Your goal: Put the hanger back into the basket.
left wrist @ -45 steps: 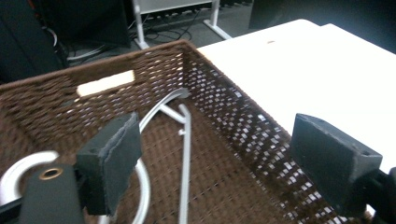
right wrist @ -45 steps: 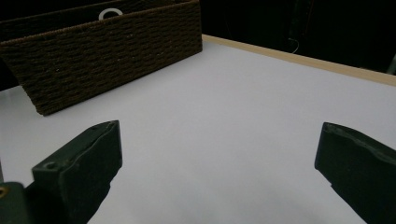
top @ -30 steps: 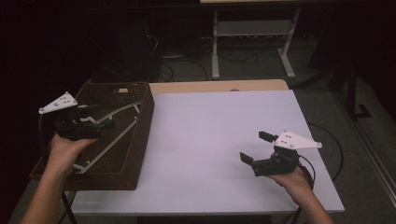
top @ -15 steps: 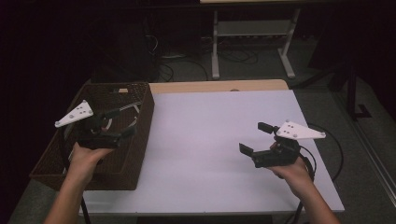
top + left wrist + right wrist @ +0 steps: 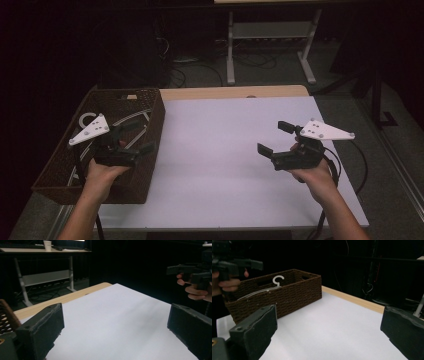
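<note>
A brown wicker basket [image 5: 152,107] stands on the left of the white table top [image 5: 220,150]; it holds white clothes hangers [image 5: 135,117]. My left gripper [image 5: 140,136] hovers over the basket's right side, open and empty. In the left gripper view its jaws [image 5: 116,317] stand wide apart over bare table. My right gripper [image 5: 274,137] is held above the table's right part, open with nothing in it. The right gripper view looks past its own gripper [image 5: 328,317] at the basket [image 5: 294,293] and a hanger hook [image 5: 277,280].
A light wooden strip [image 5: 235,92] runs along the table's far edge. Behind it stand a metal desk frame [image 5: 270,35] and floor cables in a dark room. A cable [image 5: 357,160] trails from the right gripper near the table's right edge.
My left gripper has moved to the right, from the basket's left side to over its right side. The right gripper has lifted slightly and stayed open.
</note>
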Demonstrator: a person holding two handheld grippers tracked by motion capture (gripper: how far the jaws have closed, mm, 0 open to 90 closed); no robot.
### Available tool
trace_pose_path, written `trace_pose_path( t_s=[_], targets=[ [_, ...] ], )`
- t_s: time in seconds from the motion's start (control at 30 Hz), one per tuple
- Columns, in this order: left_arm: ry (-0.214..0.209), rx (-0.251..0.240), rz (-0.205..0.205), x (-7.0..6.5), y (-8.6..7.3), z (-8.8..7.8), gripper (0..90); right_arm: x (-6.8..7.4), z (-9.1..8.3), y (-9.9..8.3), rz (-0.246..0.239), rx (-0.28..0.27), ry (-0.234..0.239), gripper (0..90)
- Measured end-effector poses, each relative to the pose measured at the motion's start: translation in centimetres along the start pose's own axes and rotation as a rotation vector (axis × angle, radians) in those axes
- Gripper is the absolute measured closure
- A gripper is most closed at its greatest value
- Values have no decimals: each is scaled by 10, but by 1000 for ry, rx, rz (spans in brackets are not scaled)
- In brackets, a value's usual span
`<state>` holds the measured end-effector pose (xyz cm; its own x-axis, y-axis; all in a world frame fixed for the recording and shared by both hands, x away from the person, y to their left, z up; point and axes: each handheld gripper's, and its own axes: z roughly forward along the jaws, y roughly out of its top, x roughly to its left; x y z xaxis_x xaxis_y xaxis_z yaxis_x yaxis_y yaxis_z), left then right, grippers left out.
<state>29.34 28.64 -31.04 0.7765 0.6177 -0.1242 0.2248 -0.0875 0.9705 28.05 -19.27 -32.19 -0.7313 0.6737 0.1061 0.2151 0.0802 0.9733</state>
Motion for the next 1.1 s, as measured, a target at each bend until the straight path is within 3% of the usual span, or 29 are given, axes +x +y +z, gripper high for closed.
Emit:
trace_pose_path(
  t_s=[0.77, 1.1],
  targets=[
    [-41, -25, 24, -5, -15, 8, 6, -11, 0, 17, 4, -51, -4, 4],
    [-30, -30, 18, 0, -16, 9, 6, -11, 0, 18, 2, -53, -6, 4]
  ],
)
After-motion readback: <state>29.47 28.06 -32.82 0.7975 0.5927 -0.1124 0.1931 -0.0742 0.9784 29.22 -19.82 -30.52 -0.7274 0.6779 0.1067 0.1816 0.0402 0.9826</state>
